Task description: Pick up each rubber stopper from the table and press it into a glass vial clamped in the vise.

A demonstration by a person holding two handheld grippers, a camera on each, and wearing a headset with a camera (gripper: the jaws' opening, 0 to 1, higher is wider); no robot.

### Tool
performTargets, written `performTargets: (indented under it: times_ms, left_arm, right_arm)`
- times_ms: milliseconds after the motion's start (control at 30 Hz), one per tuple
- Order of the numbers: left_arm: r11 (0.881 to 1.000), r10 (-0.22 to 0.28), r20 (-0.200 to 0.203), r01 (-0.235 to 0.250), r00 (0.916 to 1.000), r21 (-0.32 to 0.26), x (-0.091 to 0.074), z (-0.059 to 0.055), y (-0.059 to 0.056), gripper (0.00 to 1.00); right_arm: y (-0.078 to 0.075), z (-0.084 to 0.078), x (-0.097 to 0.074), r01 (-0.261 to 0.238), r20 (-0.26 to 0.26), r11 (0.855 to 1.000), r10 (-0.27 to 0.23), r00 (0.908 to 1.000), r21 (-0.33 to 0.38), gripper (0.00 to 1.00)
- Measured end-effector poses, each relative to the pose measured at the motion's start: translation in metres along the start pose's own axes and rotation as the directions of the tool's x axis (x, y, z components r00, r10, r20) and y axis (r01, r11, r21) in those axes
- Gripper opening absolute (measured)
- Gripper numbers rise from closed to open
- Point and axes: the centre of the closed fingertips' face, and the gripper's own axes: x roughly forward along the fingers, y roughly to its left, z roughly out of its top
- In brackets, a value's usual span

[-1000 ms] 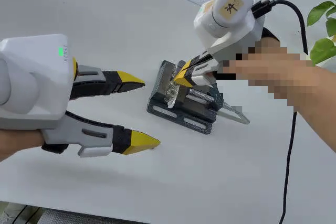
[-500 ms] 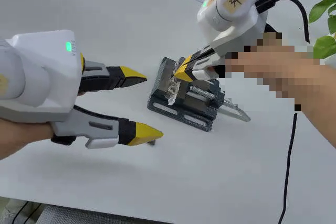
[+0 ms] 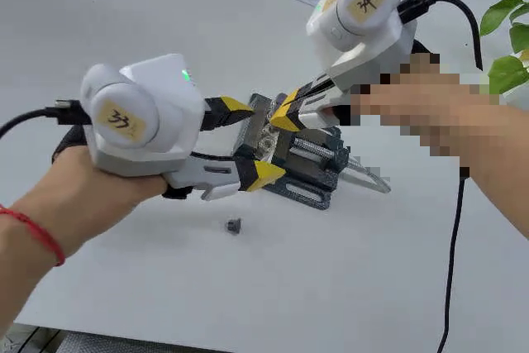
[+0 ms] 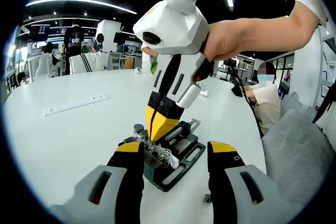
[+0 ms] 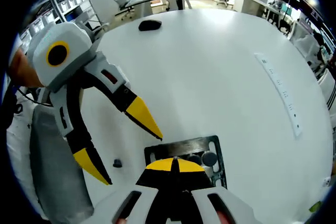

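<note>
Crowding the vise (image 3: 312, 181), left hand-held gripper (image 3: 259, 140) gapes, right hand-held gripper (image 3: 285, 120) clenched; stopper (image 3: 234, 226) lies apart.

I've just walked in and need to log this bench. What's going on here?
A person works at a white table with a gripper in each hand. The right gripper, jaws shut, points its tips down at the glass vials clamped in the vise. The left gripper hovers open beside the vise. One rubber stopper lies loose on the table, not yet picked up.
</note>
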Motion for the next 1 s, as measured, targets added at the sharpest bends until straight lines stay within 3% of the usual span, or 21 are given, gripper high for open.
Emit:
performTargets:
  times_ms: [333, 700, 1000]
  left_arm:
    - [0.997, 0.069, -0.012, -0.069, 0.9975, -0.018, 0.015, -0.007, 0.023, 0.37]
    - [0.994, 0.099, -0.044, -0.101, 0.9941, -0.05, 0.027, -0.014, 0.029, 0.27]
    - [0.99, 0.122, -0.046, -0.125, 0.9915, -0.064, 0.03, -0.015, 0.031, 0.19]
  right_arm:
    - [0.001, 0.0, 0.0, -0.002, 0.011, 1.0, 0.002, 0.9999, 0.007, 0.0]
    - [0.001, 0.0, -0.001, -0.004, 0.018, 1.0, 0.003, 0.9998, 0.011, 0.0]
    - [0.002, 0.0, 0.0, -0.004, 0.022, 1.0, 0.004, 0.9997, 0.013, 0.0]
